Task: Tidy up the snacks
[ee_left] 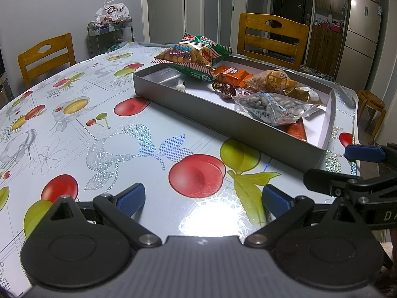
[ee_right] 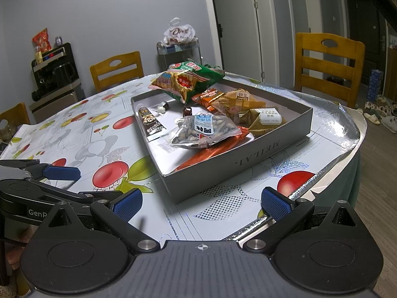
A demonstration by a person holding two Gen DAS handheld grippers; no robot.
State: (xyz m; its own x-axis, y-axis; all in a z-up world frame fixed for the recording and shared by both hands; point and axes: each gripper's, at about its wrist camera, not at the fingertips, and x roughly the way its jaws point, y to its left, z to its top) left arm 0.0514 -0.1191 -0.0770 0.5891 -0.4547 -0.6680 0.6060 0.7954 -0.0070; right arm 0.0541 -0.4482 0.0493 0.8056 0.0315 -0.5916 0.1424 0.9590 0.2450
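A shallow grey cardboard box (ee_right: 248, 154) sat on the far right part of a round table covered in a glossy fruit-print cloth (ee_left: 99, 129), and it held the snacks in a loose heap; a clear packet of striped sunflower seeds (ee_right: 206, 131) lay on top near the front, partly over a long orange foil wrapper (ee_right: 213, 151); behind it were tan-wrapped pastries (ee_right: 263, 118), a small orange packet (ee_right: 207, 96) and, propped over the back rim, a large green and red prawn cracker bag (ee_right: 188, 79); a dark brown printed tube-shaped sachet (ee_right: 150, 123) lay alone along the left inner wall, with a small round sweet (ee_right: 163, 106) just beyond it. No snack appeared on the cloth outside the box, so the sorting looked largely done or at a pause, though that is only a judgement. Both hand-held grippers hovered low over the near edge of the table, well short of the box; the left gripper (ee_left: 202, 197) had its blue-padded fingers spread wide with nothing between them, and the right gripper (ee_right: 202, 202) was likewise spread wide and empty, pointing at the near corner of the box. To tidy well, it would seem wise to lift the seed packet first, pinching a flat sealed edge rather than the bulging middle; crinkly film could slip, and the cracker bag balanced on the rim might tip if the box were nudged. Wooden chairs (ee_right: 327, 64) stood around the table.
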